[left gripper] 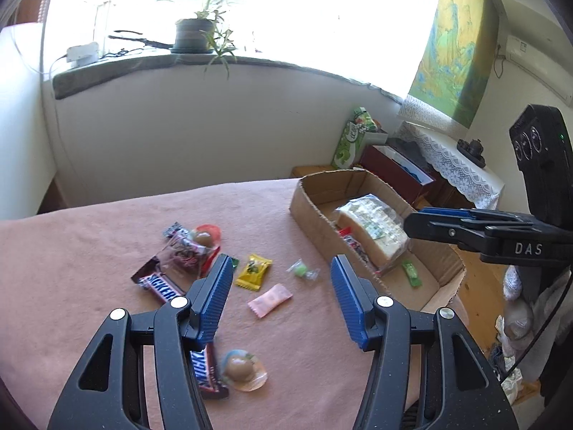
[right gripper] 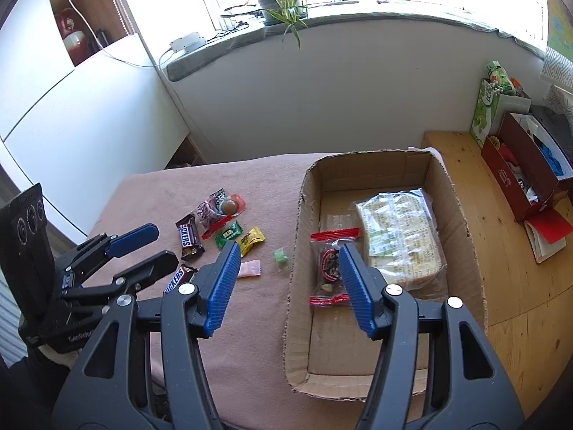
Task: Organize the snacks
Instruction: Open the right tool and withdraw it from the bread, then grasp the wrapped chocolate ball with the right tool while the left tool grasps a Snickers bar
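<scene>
Grippers came nearest: left gripper [left gripper: 279, 268] and right gripper [right gripper: 288, 254] both hung with jaws released, grasping nothing. Loose snacks [right gripper: 222, 233] lay on the pink cloth [right gripper: 250, 322] at ten o'clock; farther, at one o'clock, the cardboard box [right gripper: 304, 186] held a wrapped pack [right gripper: 401, 233].

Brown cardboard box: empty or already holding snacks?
Partly filled. The open-topped brown cardboard box holds a clear-wrapped cracker bundle and a red-edged snack packet; floor space remains.
</scene>
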`<state>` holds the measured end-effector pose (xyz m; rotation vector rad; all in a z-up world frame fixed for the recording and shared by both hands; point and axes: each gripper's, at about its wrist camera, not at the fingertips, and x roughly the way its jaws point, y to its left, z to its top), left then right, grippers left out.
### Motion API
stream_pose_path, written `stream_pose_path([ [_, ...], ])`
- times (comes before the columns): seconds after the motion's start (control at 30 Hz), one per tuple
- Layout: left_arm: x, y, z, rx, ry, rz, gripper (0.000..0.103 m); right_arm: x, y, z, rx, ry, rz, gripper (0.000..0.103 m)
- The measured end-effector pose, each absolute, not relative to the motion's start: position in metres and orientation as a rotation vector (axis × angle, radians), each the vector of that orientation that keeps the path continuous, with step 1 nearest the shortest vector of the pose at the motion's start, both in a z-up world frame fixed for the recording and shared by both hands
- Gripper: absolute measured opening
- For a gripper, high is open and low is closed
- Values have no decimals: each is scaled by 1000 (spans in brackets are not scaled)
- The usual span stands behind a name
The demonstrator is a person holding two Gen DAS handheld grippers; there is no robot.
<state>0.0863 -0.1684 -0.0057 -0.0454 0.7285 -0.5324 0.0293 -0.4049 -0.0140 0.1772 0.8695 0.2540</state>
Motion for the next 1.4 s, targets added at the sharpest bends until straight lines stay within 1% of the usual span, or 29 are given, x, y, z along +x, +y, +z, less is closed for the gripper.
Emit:
stream_pose_path([
  [0.07, 85, -148, -11, -59, 734, -494, 55, 19, -389, -17, 163, 865, 270, 60],
  [0.1, 83, -137, -14, -71, 738, -475, 53, 14, -382, -19, 164, 862, 281, 60],
  [0.17, 80, -119, -21, -103, 748, -446, 50, 5, -367, -24, 167, 858, 303, 60],
  [0.23, 77, -104, -30, -124, 765, -425, 50, -2, -354, -32, 186, 860, 321, 60],
  [0.3, 73, -93, -42, -153, 798, -424, 45, -5, -339, -42, 198, 873, 342, 60],
  [0.43, 72, -87, -60, -159, 847, -430, 41, -12, -305, -68, 134, 891, 352, 59],
  [0.47, 72, -88, -62, -156, 854, -438, 38, -13, -297, -77, 111, 901, 344, 56],
  [0.5, 72, -89, -64, -149, 859, -445, 37, -13, -290, -84, 93, 914, 344, 48],
  [0.57, 73, -93, -68, -142, 868, -453, 37, -11, -280, -98, 76, 941, 356, 39],
  [0.67, 76, -97, -76, -141, 887, -460, 37, -7, -272, -112, 75, 958, 354, 38],
  [0.77, 80, -102, -83, -130, 902, -461, 37, -3, -268, -118, 77, 969, 372, 30],
  [0.93, 87, -111, -89, -94, 919, -465, 36, 3, -262, -121, 42, 972, 372, 29],
  [1.03, 90, -113, -92, -75, 932, -470, 33, 7, -257, -124, 5, 976, 373, 29],
  [1.17, 95, -113, -97, -78, 954, -483, 32, 9, -252, -127, -37, 978, 385, 24],
  [1.4, 102, -116, -101, -73, 968, -505, 30, 14, -243, -133, -73, 973, 396, 24],
])
